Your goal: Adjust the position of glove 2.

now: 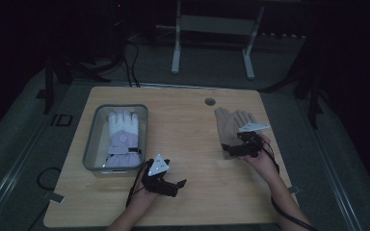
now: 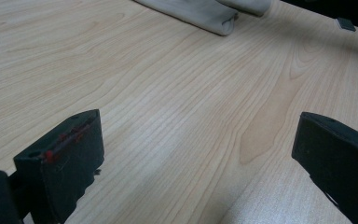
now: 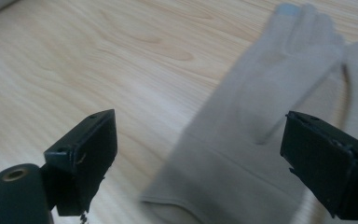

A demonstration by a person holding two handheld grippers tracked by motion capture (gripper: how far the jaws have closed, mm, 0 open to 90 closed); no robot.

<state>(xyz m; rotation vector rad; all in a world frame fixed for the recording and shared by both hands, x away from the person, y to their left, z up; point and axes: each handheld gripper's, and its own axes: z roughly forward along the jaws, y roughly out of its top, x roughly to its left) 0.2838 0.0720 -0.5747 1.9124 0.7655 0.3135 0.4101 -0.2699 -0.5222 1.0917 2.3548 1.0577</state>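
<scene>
We hover our right claw (image 3: 200,163), jaws spread wide, over the cuff of the beige glove (image 3: 261,121), which lies flat on the bench (image 1: 192,144) at about three o'clock. It looks light, soft and limp, so it will likely fold and drape once lifted; the cuff hem seems the firmest place to pinch. Our left claw (image 2: 196,158), also spread, waits over bare wood at six o'clock, beside the tray (image 1: 92,137) holding a white glove (image 1: 123,132).

Your high view is dim, surroundings near black. Your gripper views are brighter; the beige glove (image 3: 261,140) smears with blur.
</scene>
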